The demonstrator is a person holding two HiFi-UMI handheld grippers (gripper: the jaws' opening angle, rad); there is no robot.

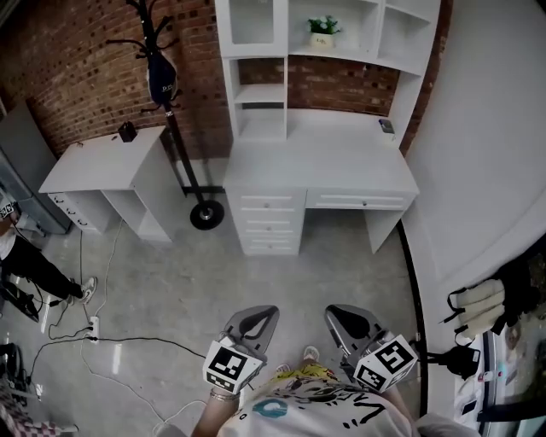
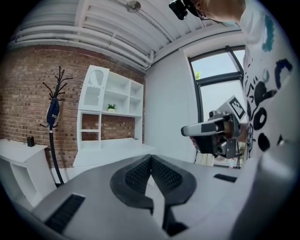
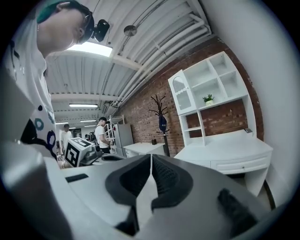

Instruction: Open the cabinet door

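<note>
While left gripper [image 1: 258,318] and right gripper [image 1: 343,316] fingers [image 3: 163,180] meet empty, a desk [image 1: 324,162] stands below cabinet door [image 1: 252,21].

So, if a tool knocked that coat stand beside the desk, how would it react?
It would probably tip easily: the coat stand is a tall thin pole on a small round base. The dark bag hung high likely makes it top-heavy. It looks rigid, so it would likely topple whole rather than bend.

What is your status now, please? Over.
Left gripper and right gripper both shut, empty. Cabinet door closed, well ahead, untouched. Desk stands beneath it; no obstacle on the floor between.
</note>
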